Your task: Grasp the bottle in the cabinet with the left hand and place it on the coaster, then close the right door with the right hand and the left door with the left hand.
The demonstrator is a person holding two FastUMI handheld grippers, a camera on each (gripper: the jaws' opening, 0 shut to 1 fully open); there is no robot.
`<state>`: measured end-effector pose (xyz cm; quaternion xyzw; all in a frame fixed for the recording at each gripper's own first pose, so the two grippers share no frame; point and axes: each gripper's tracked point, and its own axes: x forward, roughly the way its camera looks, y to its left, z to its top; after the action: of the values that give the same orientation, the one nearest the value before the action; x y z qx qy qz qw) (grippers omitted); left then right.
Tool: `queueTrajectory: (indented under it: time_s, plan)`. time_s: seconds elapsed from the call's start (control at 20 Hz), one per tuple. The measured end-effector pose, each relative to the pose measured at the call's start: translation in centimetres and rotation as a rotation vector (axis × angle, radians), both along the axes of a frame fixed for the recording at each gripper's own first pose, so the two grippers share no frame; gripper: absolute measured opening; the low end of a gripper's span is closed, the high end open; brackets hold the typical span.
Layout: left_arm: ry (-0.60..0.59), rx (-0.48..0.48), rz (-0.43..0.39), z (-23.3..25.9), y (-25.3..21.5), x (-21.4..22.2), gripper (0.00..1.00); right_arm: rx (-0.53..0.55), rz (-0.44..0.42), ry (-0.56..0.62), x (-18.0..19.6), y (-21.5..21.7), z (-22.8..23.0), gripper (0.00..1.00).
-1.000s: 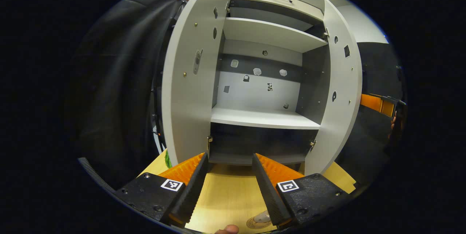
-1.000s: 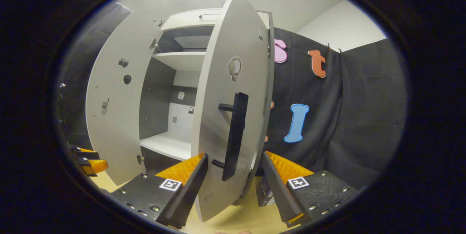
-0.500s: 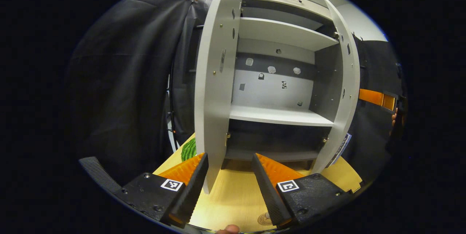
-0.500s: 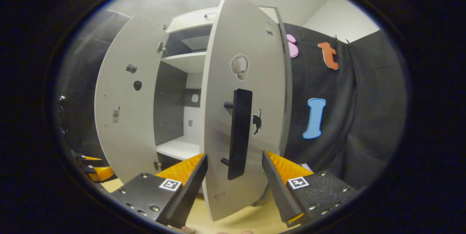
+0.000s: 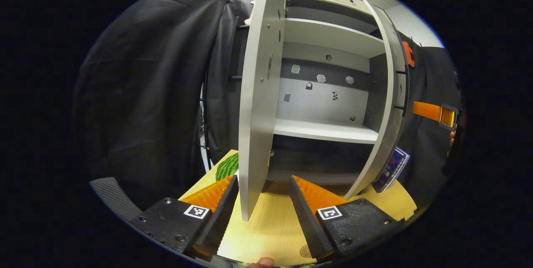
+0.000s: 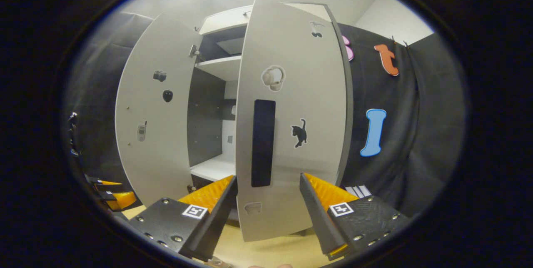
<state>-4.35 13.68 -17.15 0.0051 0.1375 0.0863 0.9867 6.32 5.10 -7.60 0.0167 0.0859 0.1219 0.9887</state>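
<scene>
The grey cabinet (image 5: pixel 325 130) stands on a wooden table, its shelves bare. Its left door (image 5: pixel 254 113) is swung out edge-on, and the door's lower edge sits between the fingers of my open left gripper (image 5: pixel 262 180). The round coaster (image 5: pixel 306 251) peeks out at the bottom beside the right finger. The right door (image 6: pixel 291 134) is partly swung in; its black handle (image 6: pixel 263 143) hangs just above my open right gripper (image 6: pixel 268 180), whose fingers straddle the door's lower face. Nothing is held. The right gripper (image 5: pixel 435 113) also appears beyond the right door.
A watermelon-patterned object (image 5: pixel 227 167) lies on the table (image 5: pixel 270 226) left of the cabinet. A blue box (image 5: pixel 391 170) leans by the right door's foot. Black cloth hangs on both sides. The left gripper (image 6: pixel 110 195) appears low at the left door (image 6: pixel 158 126).
The right door has swung further towards the cabinet as my right gripper followed it. My left gripper has shifted left, so the left door now stands edge-on between its fingers.
</scene>
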Motion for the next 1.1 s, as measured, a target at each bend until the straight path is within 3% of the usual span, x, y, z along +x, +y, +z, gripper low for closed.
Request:
queueTrajectory:
  time_s: [1.1]
  plan:
    - [-0.006,0.016,0.123,0.3,4.6,-2.2,0.8,0.01,0.036,0.013,1.2,2.0,-0.6,0.91]
